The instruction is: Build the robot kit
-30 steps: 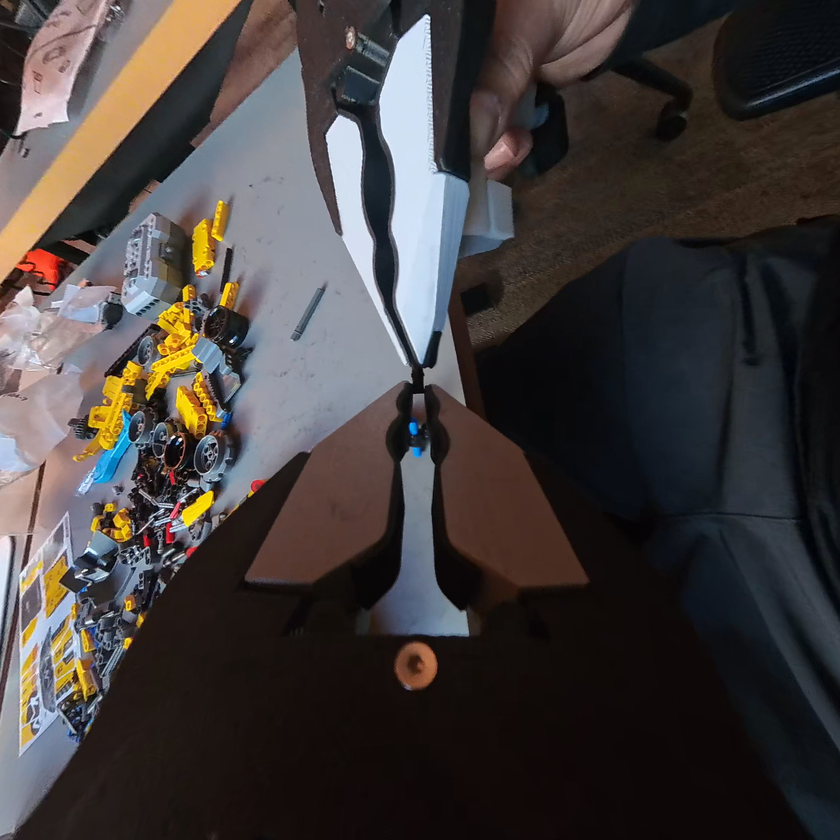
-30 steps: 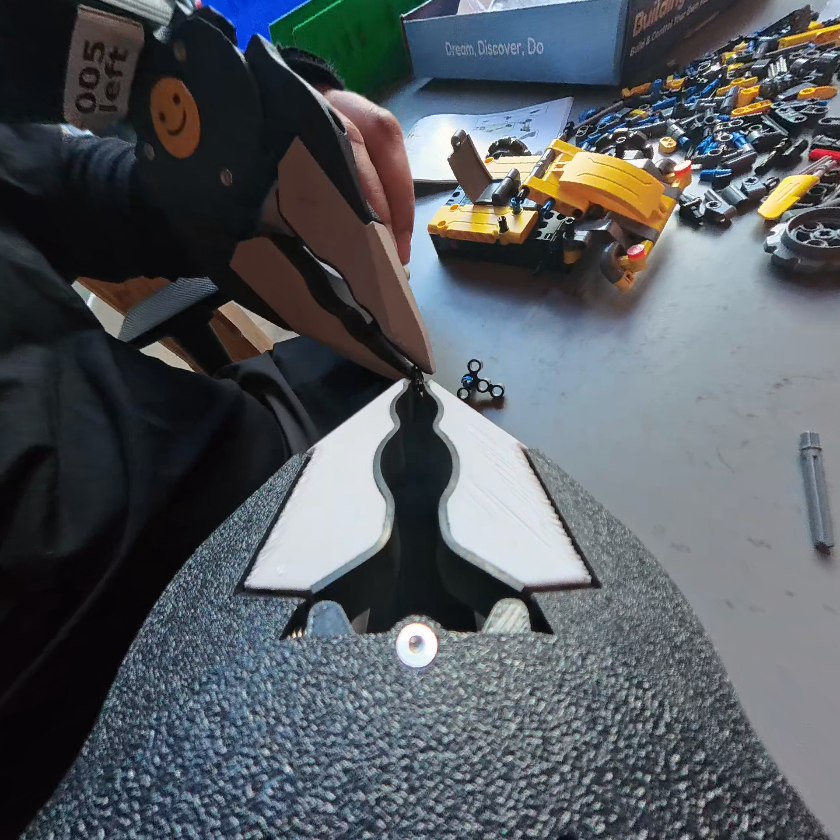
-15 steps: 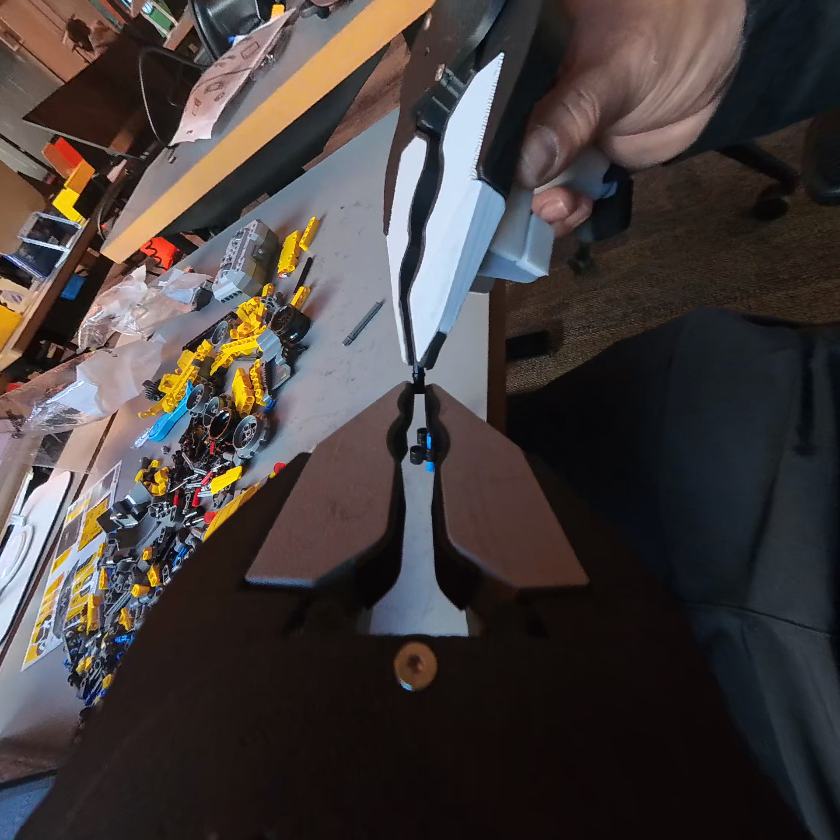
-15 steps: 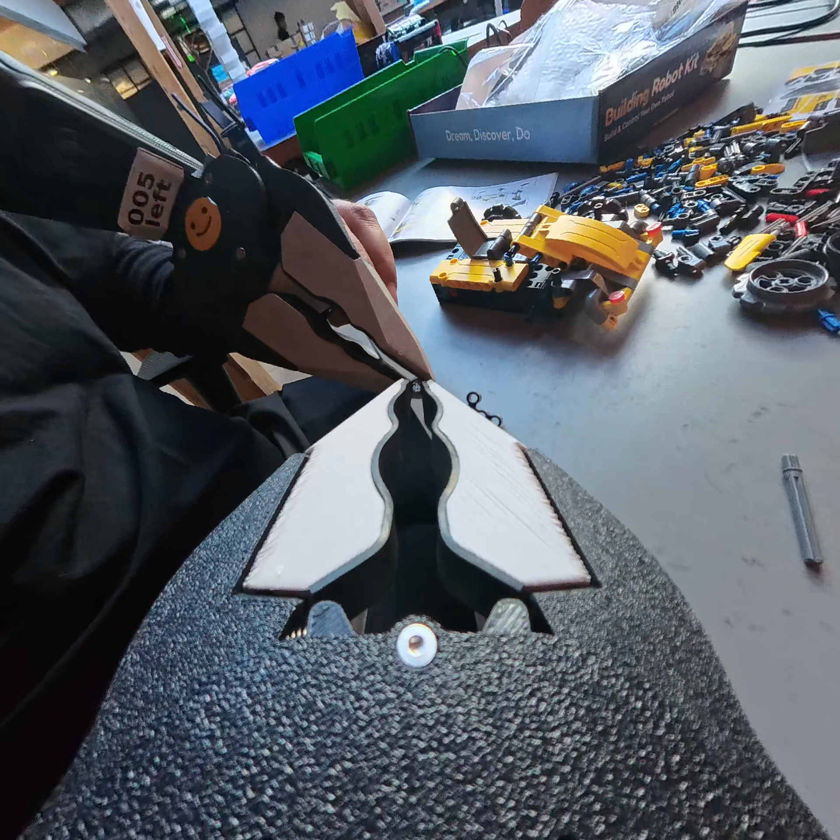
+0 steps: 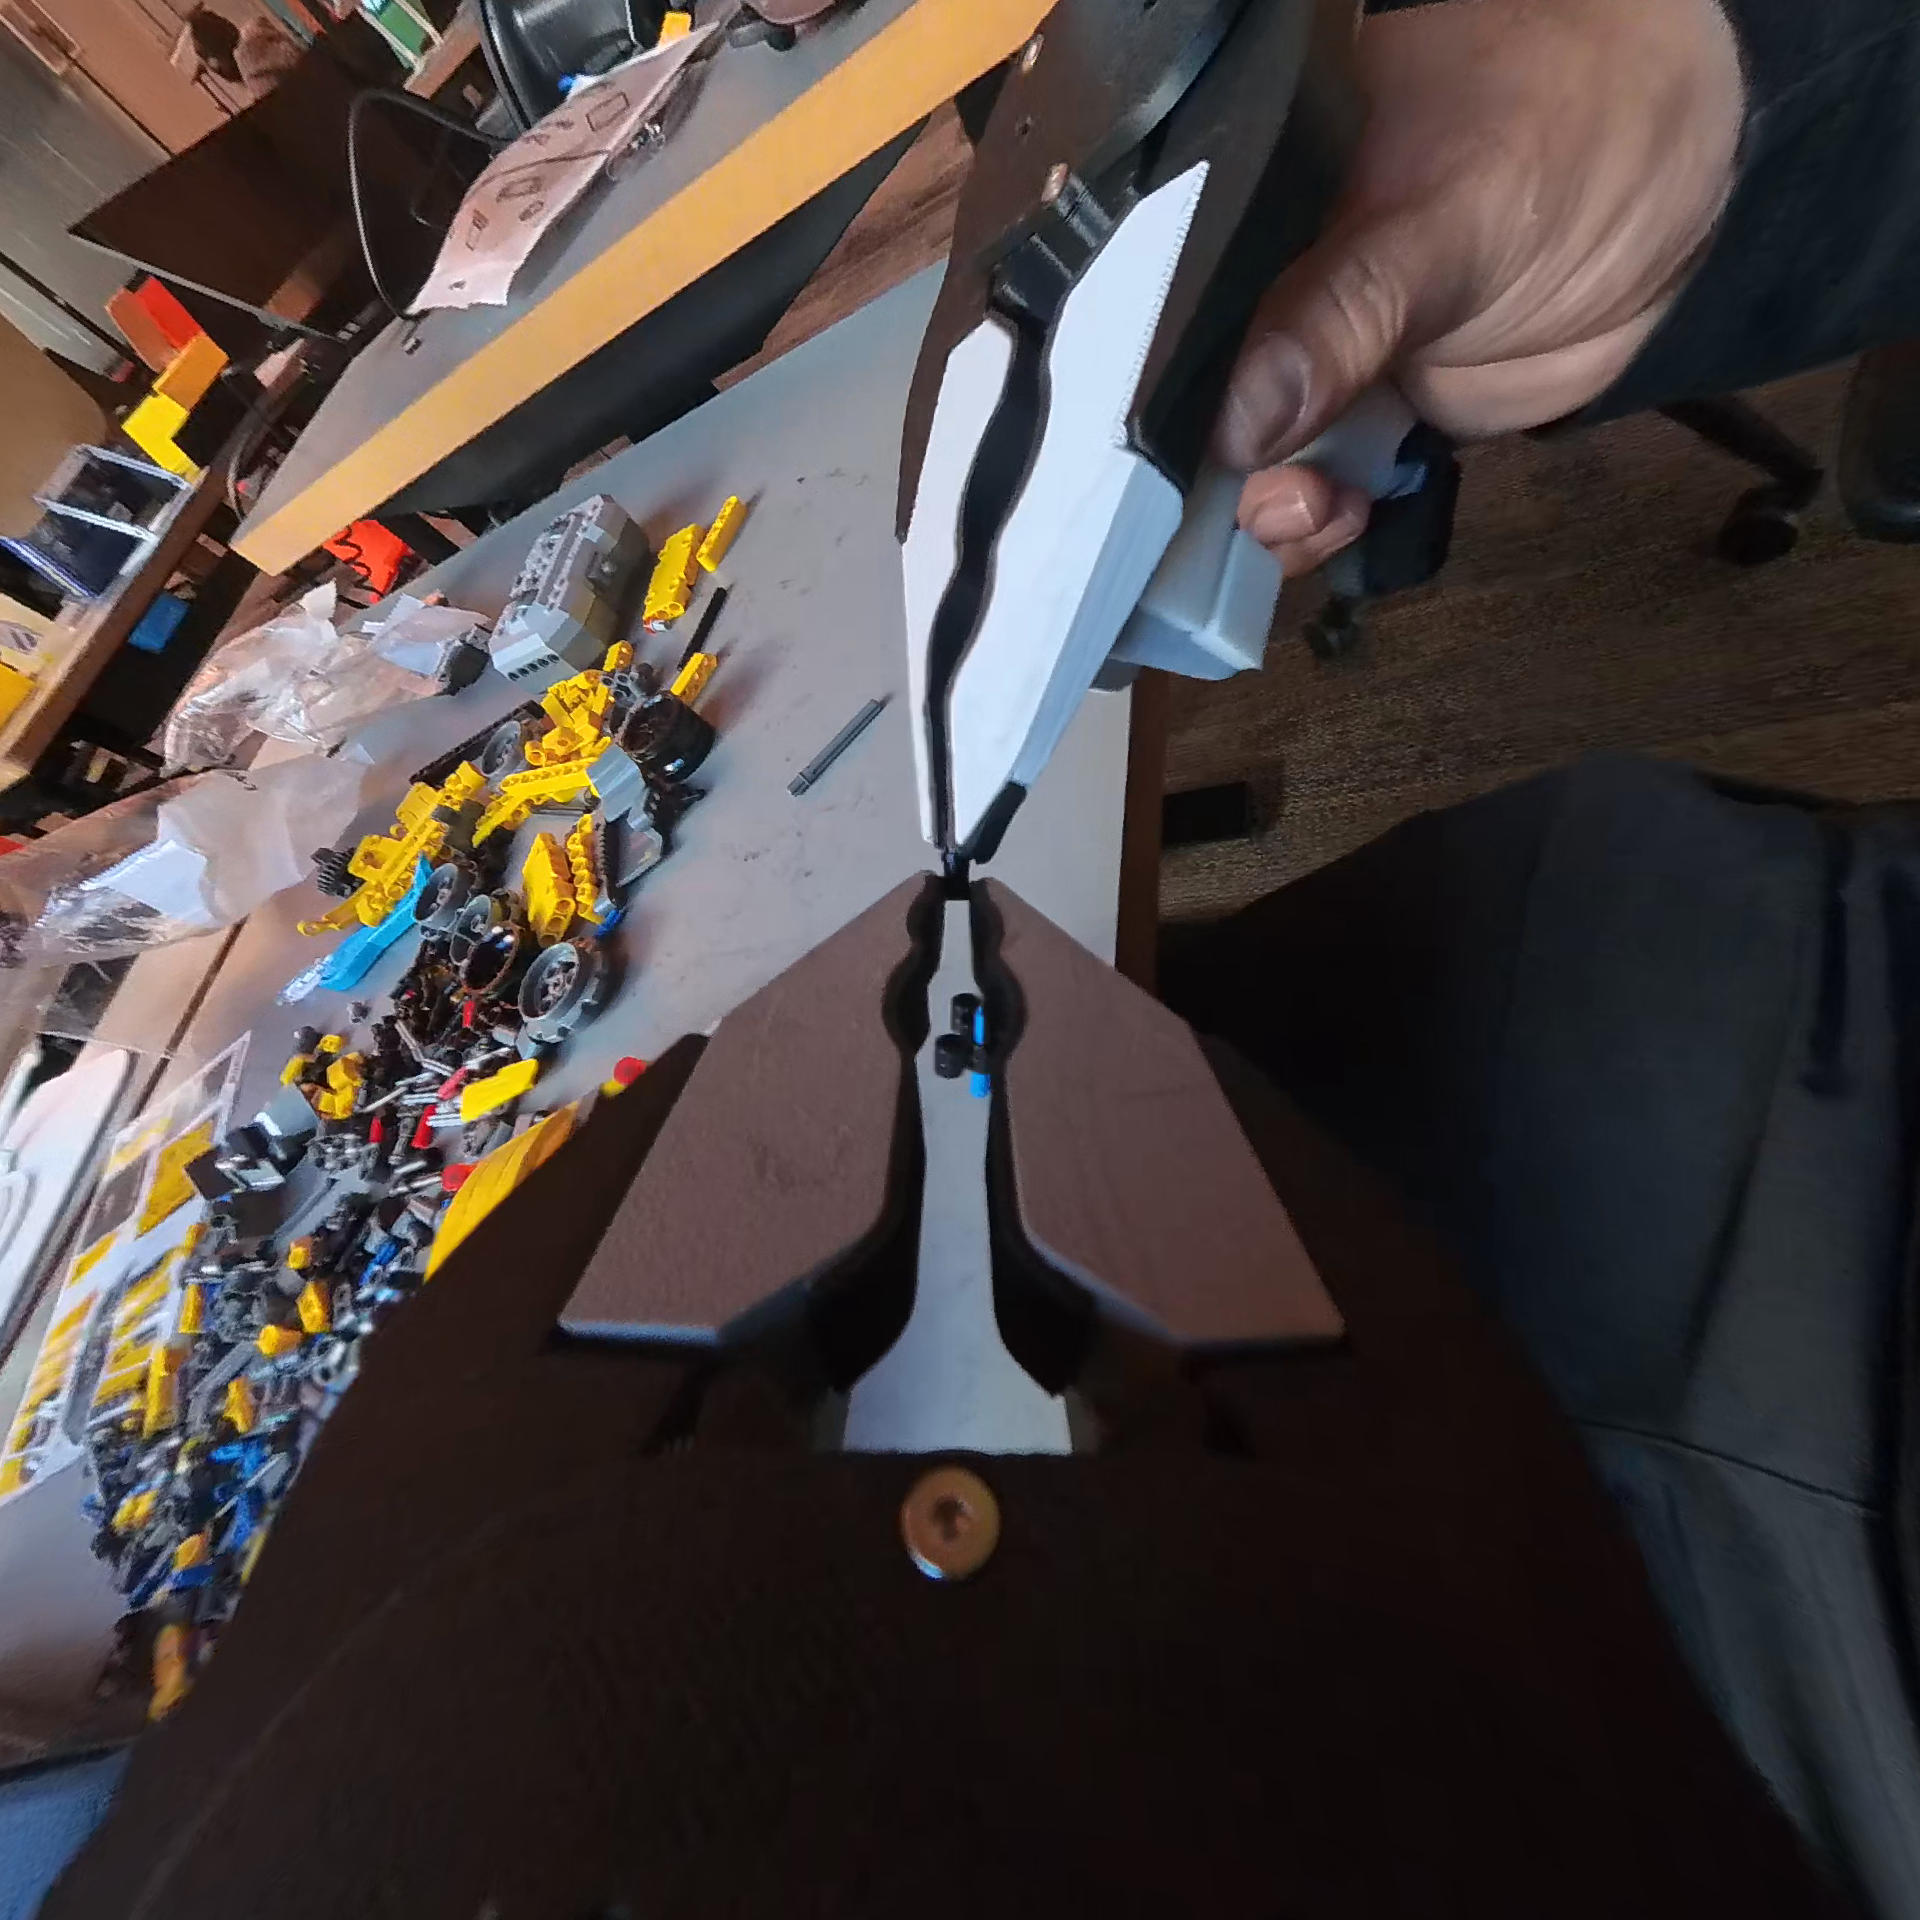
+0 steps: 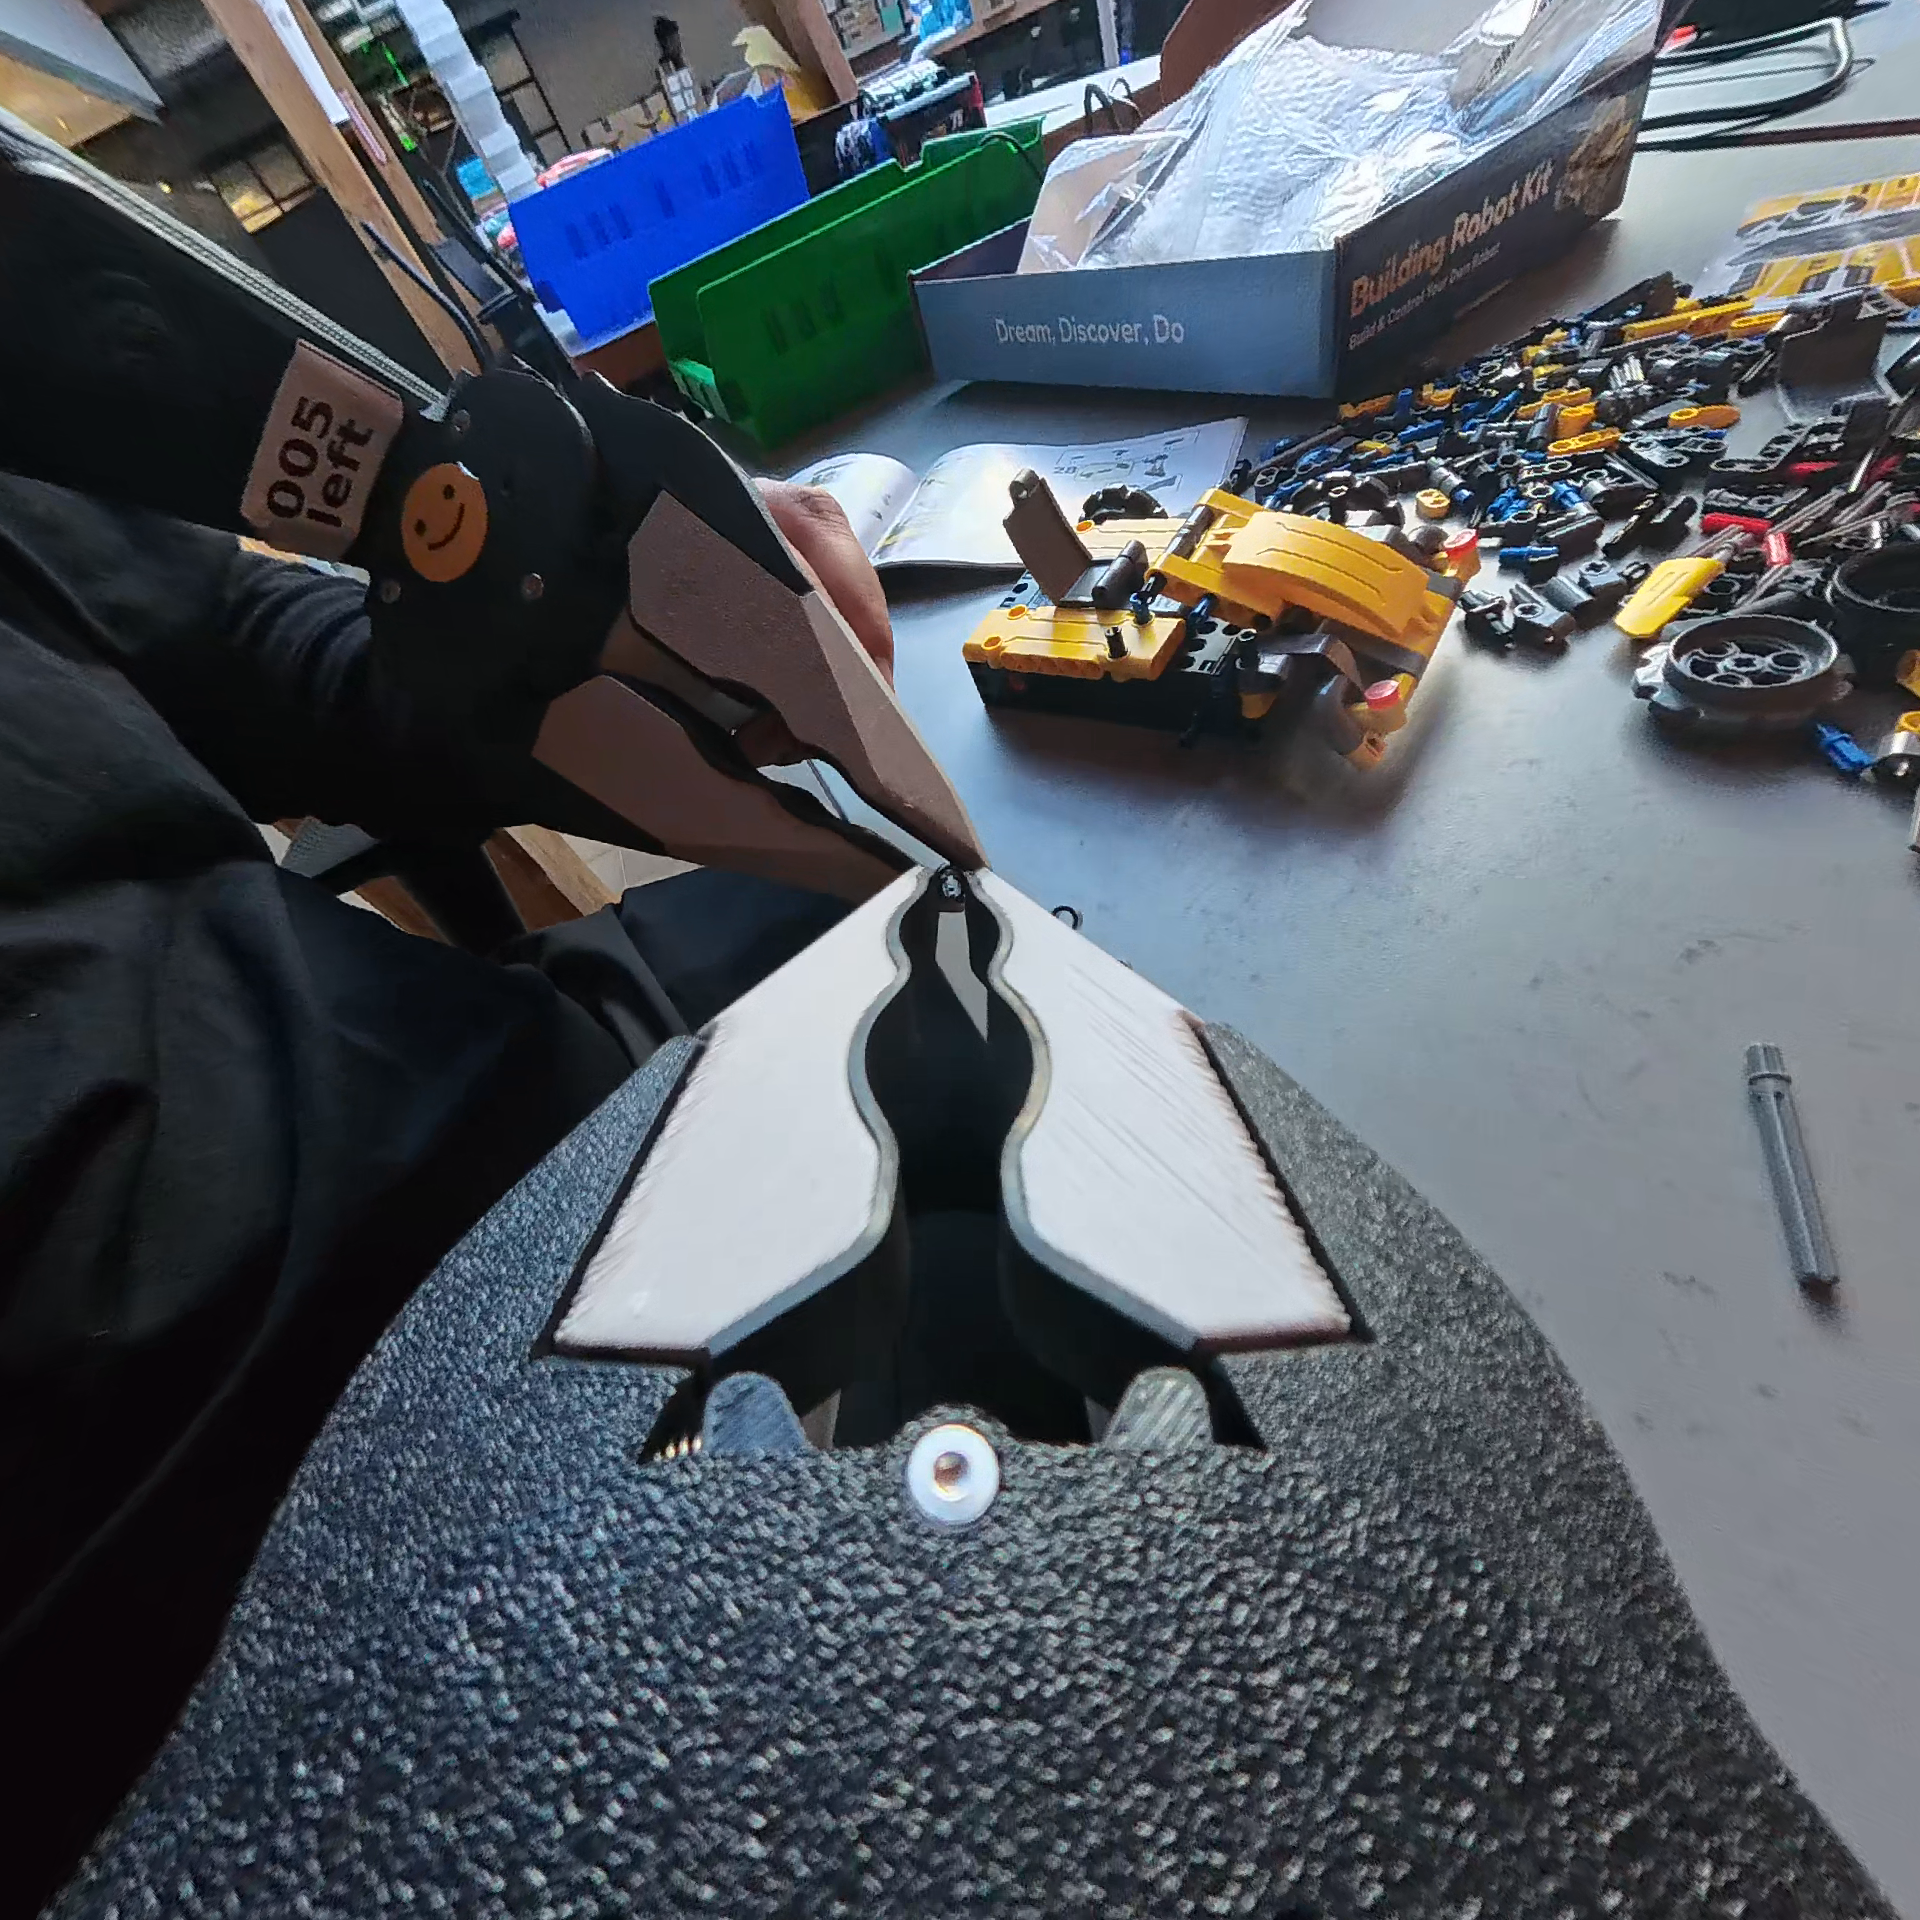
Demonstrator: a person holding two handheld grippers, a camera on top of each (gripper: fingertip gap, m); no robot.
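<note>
While both tips meet over the near edge of the grey table (image 5: 790,873), brown-fingered left gripper (image 5: 951,889) and white-fingered right gripper (image 6: 951,883) each pinch one tiny black pin (image 6: 949,885), jaws pressed together; a small black-and-blue connector piece (image 5: 964,1029) lies just below.

Left gripper (image 5: 953,885) and right gripper (image 6: 951,881) tip to tip, fingers pinched together

Two grippers met tip to tip above a grey table (image 5: 790,873).

Left gripper (image 5: 954,885), brown-fingered, is seen closed on a small black part (image 5: 952,871); white-fingered right gripper (image 5: 961,847) is pinched on the same part. A black-and-blue connector piece (image 5: 964,1034) and a yellow brick pile (image 5: 520,831) are laid on the table.
</note>
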